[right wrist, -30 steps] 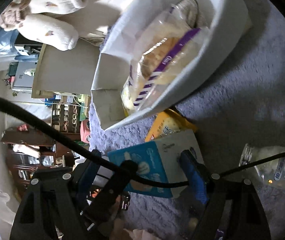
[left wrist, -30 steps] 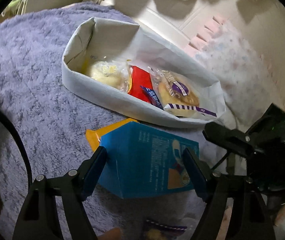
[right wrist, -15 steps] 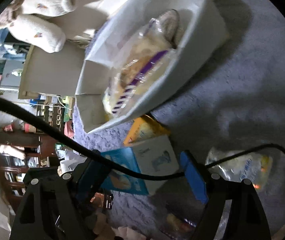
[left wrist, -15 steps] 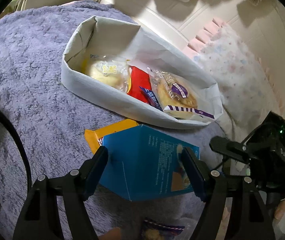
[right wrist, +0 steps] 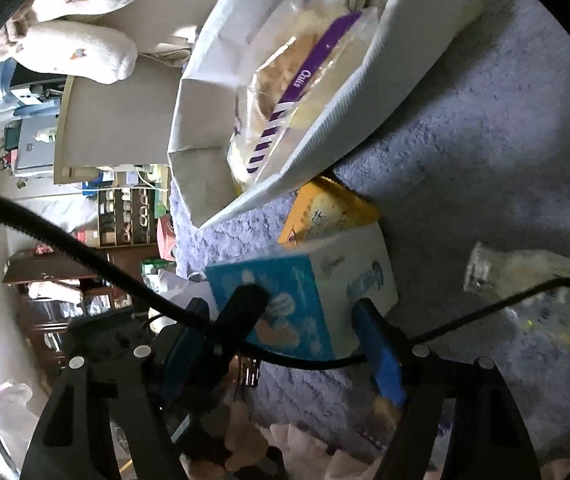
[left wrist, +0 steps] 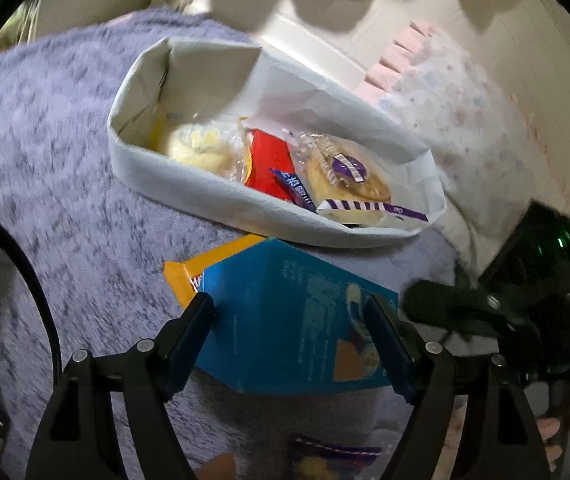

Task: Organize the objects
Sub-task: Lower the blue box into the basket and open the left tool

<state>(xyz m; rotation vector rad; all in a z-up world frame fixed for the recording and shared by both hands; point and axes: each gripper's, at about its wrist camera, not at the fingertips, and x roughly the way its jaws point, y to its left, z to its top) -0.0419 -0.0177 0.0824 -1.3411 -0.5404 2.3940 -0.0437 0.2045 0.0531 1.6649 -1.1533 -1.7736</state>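
Blue is the box (left wrist: 293, 320), and the left claw (left wrist: 291, 316) is clamped on its two sides. The box sits on the fuzzy purple blanket (left wrist: 53, 184), just near the white bag (left wrist: 205, 188) full of snacks. A yellow packet (left wrist: 213, 260) lies under the box. The right claw (right wrist: 281, 320) is spread apart, one finger on each side of the box.

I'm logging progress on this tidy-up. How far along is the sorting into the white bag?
Done: three wrapped snacks lie in the white bag, among them the purple-striped pastry. In hand: the left tool grips the blue box. Left: the yellow packet and clear-wrapped snack lie on the blanket.
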